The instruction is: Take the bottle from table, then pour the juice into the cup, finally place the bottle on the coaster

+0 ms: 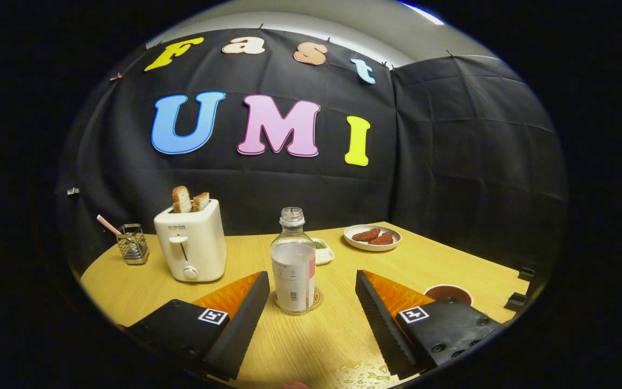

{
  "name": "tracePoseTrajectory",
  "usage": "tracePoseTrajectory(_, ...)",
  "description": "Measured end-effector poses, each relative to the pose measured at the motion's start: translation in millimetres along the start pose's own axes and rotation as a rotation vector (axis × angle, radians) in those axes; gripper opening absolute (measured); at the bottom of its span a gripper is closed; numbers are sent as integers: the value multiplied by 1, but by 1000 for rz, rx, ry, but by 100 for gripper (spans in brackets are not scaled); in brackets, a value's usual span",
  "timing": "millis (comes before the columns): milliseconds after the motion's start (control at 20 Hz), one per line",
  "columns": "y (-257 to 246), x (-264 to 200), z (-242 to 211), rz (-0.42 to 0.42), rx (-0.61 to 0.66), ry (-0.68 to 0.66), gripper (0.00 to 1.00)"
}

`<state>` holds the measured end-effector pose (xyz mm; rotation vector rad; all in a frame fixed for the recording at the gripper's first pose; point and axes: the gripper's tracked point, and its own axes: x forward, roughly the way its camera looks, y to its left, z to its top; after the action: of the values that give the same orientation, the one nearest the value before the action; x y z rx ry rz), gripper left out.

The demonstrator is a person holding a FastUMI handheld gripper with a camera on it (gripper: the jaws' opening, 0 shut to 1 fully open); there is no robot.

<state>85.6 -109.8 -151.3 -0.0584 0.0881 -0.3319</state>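
Tool point(311, 302) fingers spread wide; bottle point(293, 265) upright on coaster point(317, 298) just ahead.

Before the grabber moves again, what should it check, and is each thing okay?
1. The hand-held gripper is open with both fingers off the bottle: ok.
2. Bottle stands upright on the coaster: ok.
3. Bottle is uncapped, so bumping it could spill: not ok.
4. Cup beside the right finger stays out of the way: ok.
5. Juice really in the cup: cannot tell.
6. Table is dry: not ok, there are drops near the fingers.
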Motion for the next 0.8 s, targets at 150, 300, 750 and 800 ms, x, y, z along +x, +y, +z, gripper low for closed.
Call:
tracePoseTrajectory(150,0,-19,18,44,0,-20,99)
tracePoseTrajectory(300,0,-31,43,95,15,-44,98)
tracePoseTrajectory(750,-23,-43,102,202,46,-73,98)
tracePoseTrajectory(800,-27,-43,107,211,32,-80,98)
